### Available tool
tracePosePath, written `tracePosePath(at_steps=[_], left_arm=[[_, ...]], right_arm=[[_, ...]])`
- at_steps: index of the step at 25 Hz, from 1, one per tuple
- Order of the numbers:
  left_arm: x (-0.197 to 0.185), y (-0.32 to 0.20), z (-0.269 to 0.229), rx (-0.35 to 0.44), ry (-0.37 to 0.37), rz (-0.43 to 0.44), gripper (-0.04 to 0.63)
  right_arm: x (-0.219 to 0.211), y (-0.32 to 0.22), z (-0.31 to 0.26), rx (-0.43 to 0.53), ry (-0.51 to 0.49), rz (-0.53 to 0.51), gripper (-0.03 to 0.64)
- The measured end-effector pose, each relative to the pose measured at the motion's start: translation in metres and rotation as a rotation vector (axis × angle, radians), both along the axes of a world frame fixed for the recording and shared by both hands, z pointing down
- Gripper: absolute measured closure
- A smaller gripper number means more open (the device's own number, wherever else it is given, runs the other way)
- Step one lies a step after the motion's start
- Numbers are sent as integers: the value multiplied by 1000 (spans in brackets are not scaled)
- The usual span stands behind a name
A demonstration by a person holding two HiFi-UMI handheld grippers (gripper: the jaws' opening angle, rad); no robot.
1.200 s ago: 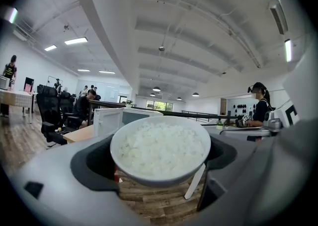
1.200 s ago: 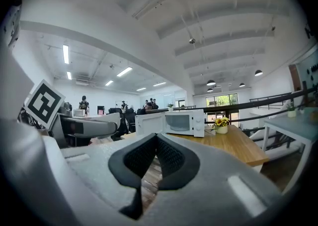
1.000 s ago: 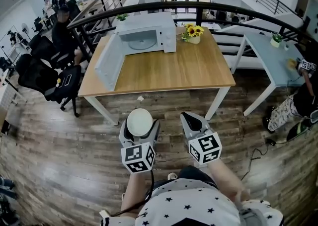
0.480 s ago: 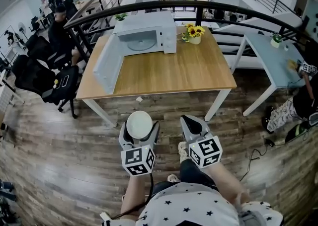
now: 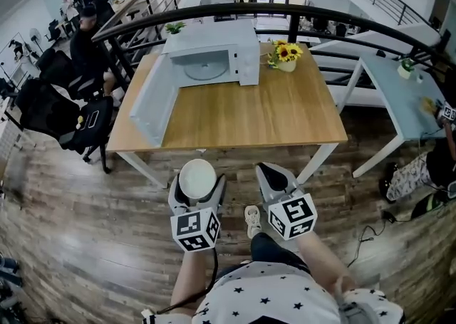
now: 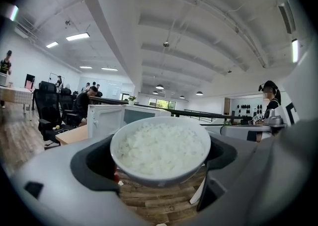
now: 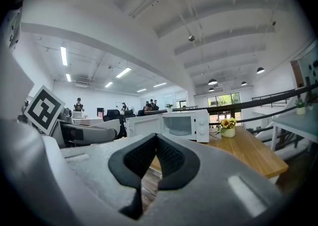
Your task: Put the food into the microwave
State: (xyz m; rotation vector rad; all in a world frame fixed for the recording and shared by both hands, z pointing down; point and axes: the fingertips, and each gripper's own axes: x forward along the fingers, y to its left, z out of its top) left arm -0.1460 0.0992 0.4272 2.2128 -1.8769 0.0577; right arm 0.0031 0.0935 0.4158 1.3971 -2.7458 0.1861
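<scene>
Plainly, the bowl of rice [image 6: 160, 148] sits clamped between the jaws of the left gripper [image 5: 198, 183]. It is out over the wood floor [image 5: 107, 230], short of the table [image 5: 271, 112] and well apart from the microwave [image 5: 214, 52], whose door [image 5: 146, 105] stands swung wide. The right gripper [image 7: 155, 143] is pinched together on nothing. The bowl looks like glazed ceramic: stiff, probably slick and breakable, and weighted by rice filling it nearly to the rim. A hold just under the rim on opposite sides seems right, with the bowl level so nothing spills. Where the pads meet the bowl wall is hidden beneath the rim, and its foot cannot be seen. In the left gripper view the bowl blocks most of the microwave's cavity
</scene>
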Motion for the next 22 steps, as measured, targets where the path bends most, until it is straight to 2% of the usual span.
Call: tracePosePath(at_steps=[22], left_arm=[[-2,-226,-12,-23,-19,-35,100]], right_arm=[[-10,-236,-17,3,5,-47,611]])
